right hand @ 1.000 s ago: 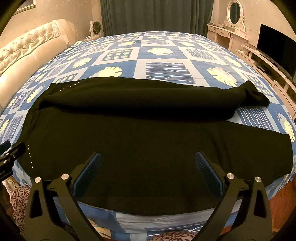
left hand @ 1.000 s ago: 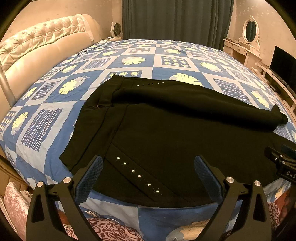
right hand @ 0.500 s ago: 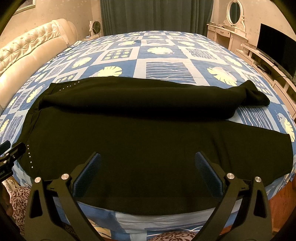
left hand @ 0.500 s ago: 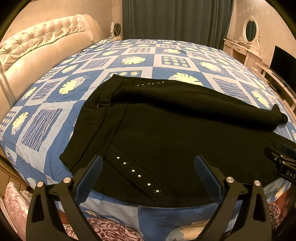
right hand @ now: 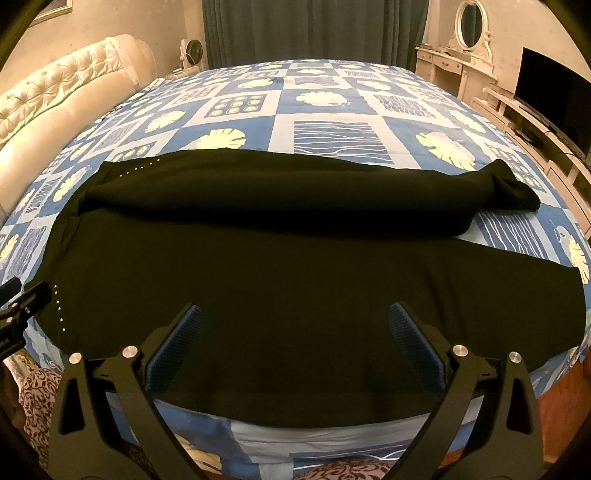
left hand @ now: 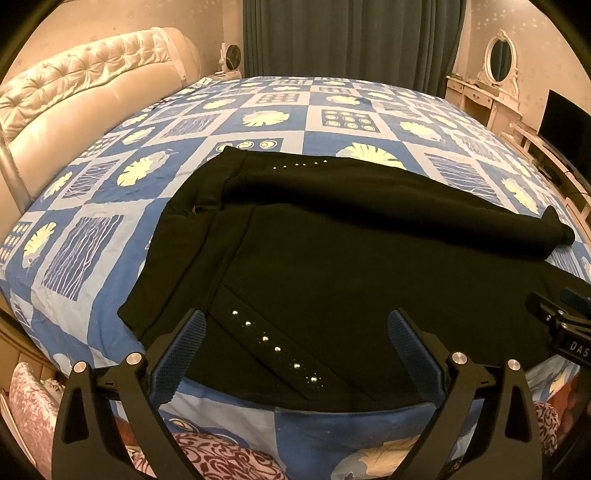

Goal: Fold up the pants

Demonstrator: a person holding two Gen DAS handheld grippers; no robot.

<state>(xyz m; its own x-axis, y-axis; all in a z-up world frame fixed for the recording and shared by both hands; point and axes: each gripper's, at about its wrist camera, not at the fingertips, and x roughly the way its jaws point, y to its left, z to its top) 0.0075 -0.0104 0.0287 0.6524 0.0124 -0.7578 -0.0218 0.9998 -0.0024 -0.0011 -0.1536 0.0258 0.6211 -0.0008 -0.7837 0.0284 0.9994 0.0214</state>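
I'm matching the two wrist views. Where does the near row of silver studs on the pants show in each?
Left wrist: near stud row, lower centre, between the open fingers.
Right wrist: same row, far left edge.
Shared landmark: oval mirror, upper right in both.

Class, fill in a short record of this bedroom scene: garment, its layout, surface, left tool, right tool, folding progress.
garment: black pants with silver studs
layout: spread flat, waist to the left; far leg bunched, near leg flat
surface: blue patchwork bedspread with leaf prints
left tool: left gripper, jaws open, over the studded waist end
right tool: right gripper, jaws open, over the near leg
folding progress: no fold made yet
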